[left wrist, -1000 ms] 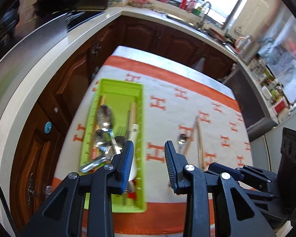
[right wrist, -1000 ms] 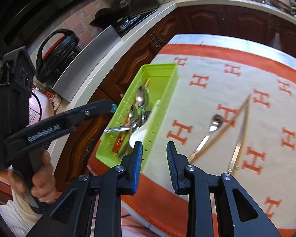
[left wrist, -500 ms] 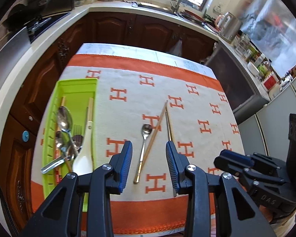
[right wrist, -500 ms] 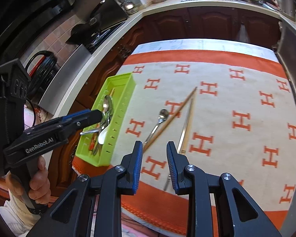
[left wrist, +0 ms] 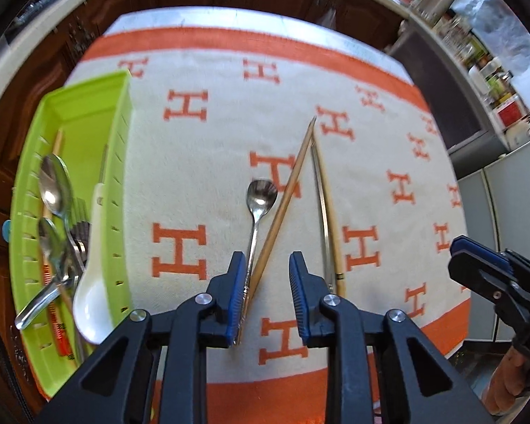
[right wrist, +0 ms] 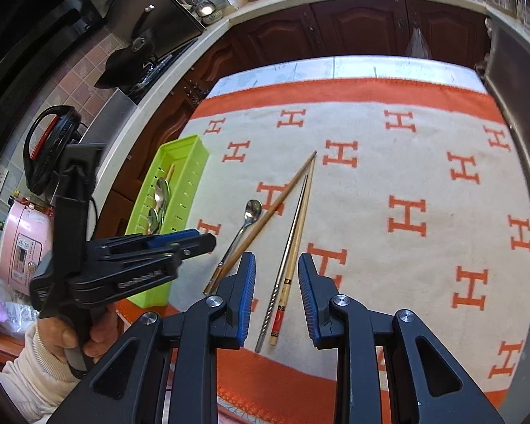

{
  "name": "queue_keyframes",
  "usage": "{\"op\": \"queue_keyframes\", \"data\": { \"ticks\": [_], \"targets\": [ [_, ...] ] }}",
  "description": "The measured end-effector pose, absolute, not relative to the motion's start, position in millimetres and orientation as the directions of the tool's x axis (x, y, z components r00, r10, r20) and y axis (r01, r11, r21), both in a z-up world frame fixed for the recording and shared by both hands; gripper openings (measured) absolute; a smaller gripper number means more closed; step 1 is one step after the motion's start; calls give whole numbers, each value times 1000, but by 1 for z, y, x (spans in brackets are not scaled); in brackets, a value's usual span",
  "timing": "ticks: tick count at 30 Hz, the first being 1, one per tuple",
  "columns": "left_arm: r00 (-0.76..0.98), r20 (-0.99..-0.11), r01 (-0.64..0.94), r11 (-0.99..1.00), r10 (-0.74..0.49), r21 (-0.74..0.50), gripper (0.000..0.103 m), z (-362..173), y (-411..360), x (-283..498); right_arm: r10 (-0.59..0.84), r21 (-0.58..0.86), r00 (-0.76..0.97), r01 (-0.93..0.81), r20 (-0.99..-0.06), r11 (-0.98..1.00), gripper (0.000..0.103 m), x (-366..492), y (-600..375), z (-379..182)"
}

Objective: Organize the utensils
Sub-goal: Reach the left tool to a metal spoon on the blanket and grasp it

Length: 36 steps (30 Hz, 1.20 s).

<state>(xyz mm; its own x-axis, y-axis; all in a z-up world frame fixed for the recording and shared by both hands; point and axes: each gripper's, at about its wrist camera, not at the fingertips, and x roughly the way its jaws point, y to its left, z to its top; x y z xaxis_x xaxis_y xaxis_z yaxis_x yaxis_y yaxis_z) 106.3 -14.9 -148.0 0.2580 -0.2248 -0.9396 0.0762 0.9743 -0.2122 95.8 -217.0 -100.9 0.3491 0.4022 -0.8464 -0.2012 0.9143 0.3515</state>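
Four loose utensils: a metal spoon point(left wrist: 261, 196), a brown wooden chopstick point(left wrist: 282, 212), a metal chopstick point(right wrist: 289, 243) and a pale chopstick point(right wrist: 298, 233) lie on the cloth point(left wrist: 212, 141), all to the right of the green tray point(left wrist: 88, 113).
Green tray: at the cloth's left edge, holding two metal spoons point(left wrist: 54, 183), a white ceramic spoon point(left wrist: 90, 304) and other cutlery too blurred to name.
Metal spoon: nearest the tray of the four, bowl pointing away, handle touching the brown chopstick at its near end.
Brown chopstick: slants away from the tray, its far tip meeting the pale chopstick's tip.
Left gripper point(left wrist: 266, 282): right of the tray, over the near ends of the spoon and brown chopstick; jaws have just been closing, a gap remains, and the left pad may be touching the spoon handle, though blur leaves that unsure.
Right gripper point(right wrist: 277, 282): further from the tray, jaws apart, straddling the metal and pale chopsticks' near ends without pressing them.
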Motion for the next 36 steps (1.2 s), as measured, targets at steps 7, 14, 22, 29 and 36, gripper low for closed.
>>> {"op": "queue_keyframes", "data": {
  "ticks": [7, 14, 22, 29, 36],
  "targets": [
    [201, -959, 61, 980, -199, -190, 15, -180, -18, 121, 420, 378, 296, -189, -858, 906, 26, 109, -216, -139],
    [199, -964, 69, 984, -177, -167, 14, -188, -21, 127, 436, 401, 269, -178, -859, 899, 26, 116, -214, -161],
    [213, -966, 70, 988, -150, -138, 12, -191, -20, 134, 440, 402, 260, -186, -860, 896, 26, 116, -209, -175],
    [247, -960, 94, 990, -127, -107, 12, -190, -27, 139, 433, 399, 245, -180, -867, 899, 26, 116, -202, -189],
    [270, -952, 81, 988, -147, -129, 1, -193, -31, 143, 442, 411, 238, -170, -865, 896, 26, 119, -194, -197]
  ]
}}
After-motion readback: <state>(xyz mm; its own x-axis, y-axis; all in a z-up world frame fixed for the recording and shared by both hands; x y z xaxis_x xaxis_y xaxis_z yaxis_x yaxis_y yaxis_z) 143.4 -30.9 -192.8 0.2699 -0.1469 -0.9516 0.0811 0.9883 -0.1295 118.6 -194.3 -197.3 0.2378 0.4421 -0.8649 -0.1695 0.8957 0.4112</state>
